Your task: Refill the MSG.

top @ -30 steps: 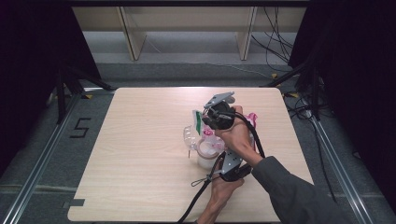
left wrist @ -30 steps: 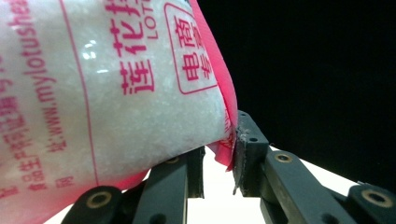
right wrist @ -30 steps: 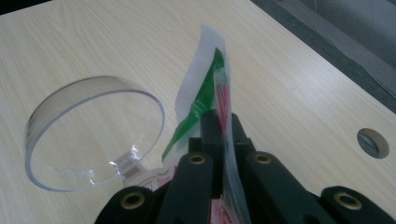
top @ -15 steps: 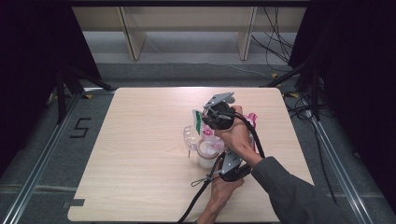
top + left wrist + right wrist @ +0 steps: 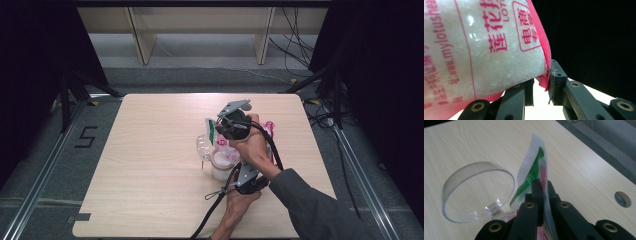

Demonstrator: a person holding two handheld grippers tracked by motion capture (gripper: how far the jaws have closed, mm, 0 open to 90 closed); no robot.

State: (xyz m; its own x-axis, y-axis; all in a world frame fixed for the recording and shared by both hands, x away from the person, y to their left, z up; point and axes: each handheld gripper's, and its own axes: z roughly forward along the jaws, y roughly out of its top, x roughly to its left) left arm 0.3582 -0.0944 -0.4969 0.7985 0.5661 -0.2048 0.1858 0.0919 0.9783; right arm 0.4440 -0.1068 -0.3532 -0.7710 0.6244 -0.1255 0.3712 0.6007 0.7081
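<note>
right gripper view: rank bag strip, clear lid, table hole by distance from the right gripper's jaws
1. Bag strip: clamped between the right gripper jaws.
2. Clear lid: just left of the jaws, hinged open.
3. Table hole: far right, near the table edge.

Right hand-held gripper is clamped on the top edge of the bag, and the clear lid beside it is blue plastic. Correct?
Not quite. The right hand-held gripper is indeed shut on the bag's top edge, but the lid beside it is clear, colourless plastic, not blue: the right gripper view shows the wooden table through it.
</note>
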